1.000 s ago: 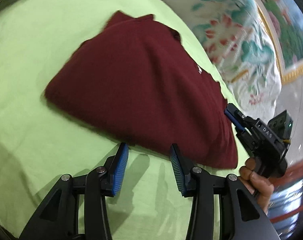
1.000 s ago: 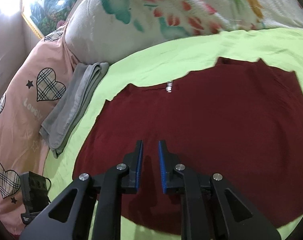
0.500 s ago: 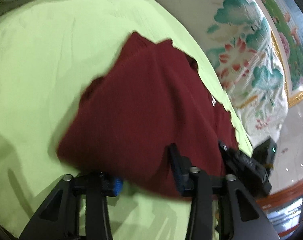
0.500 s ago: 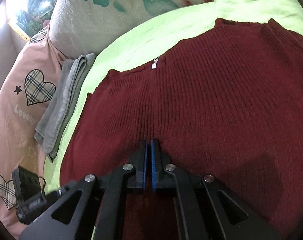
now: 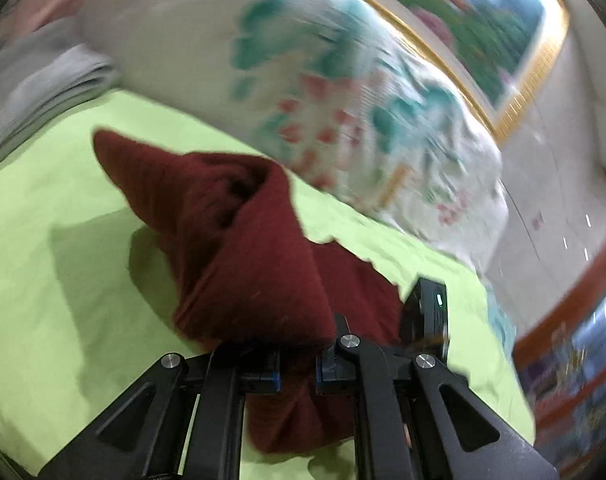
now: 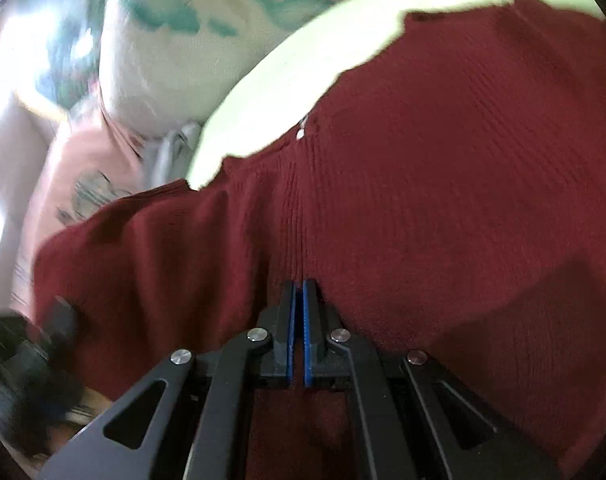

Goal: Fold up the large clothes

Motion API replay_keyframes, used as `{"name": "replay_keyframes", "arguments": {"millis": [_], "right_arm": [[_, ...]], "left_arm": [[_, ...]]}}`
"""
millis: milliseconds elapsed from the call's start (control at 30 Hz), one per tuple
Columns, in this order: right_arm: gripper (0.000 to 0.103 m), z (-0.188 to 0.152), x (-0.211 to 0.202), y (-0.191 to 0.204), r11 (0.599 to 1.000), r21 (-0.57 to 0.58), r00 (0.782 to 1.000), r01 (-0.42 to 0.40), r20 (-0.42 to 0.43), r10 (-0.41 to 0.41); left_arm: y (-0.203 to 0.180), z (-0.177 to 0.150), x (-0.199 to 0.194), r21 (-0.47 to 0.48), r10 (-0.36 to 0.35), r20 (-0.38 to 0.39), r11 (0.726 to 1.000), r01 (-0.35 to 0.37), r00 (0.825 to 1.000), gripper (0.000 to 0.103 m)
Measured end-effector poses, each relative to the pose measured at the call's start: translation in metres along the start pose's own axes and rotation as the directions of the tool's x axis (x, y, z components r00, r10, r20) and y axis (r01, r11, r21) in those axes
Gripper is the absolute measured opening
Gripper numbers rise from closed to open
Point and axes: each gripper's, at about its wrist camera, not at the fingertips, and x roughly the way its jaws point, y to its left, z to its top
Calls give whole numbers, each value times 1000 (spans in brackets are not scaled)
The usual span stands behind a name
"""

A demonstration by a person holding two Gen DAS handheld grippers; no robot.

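We see the dark red ribbed knit sweater bunched into a peaked fold above the smooth lime-green sheet, pinched by our left gripper and right gripper, near the floral quilted pillow.

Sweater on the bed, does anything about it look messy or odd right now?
Nothing damaged. The sweater is bunched and lifted off the green sheet, pinched by both the left gripper and right gripper, mid-fold.

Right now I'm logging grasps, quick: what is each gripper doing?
Left gripper: closed on the sweater, lifting its edge.
Right gripper: closed on the sweater.
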Motion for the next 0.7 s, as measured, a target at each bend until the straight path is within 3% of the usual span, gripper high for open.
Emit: {"name": "replay_keyframes", "arguments": {"millis": [100, 167, 200, 233, 300, 367, 600, 700], "right_arm": [[7, 16, -35, -19, 997, 69, 998, -47, 52, 43], [24, 26, -57, -34, 989, 123, 993, -81, 93, 70], [46, 30, -63, -40, 983, 149, 990, -111, 104, 96], [57, 33, -69, -46, 974, 173, 985, -144, 117, 125], [61, 40, -76, -53, 960, 203, 977, -195, 126, 172], [73, 45, -77, -52, 950, 210, 971, -231, 117, 210], [76, 65, -43, -14, 988, 71, 990, -136, -28, 138], [76, 77, -14, 1, 999, 20, 994, -47, -96, 48]], "left_arm": [[-29, -12, 35, 93, -24, -84, 995, 31, 996, 9], [-42, -24, 58, 143, -8, -139, 989, 28, 990, 8], [-48, -33, 71, 171, 15, -170, 985, 14, 985, 8], [-50, -40, 80, 187, 30, -191, 982, 7, 981, 8], [-52, -51, 90, 203, 47, -215, 979, -2, 976, 8], [-51, -55, 90, 214, 46, -214, 977, 1, 976, 7], [-56, -52, 74, 281, 34, -178, 960, 17, 983, 7], [-52, -50, 69, 258, 6, -182, 965, 41, 983, 7]]}}
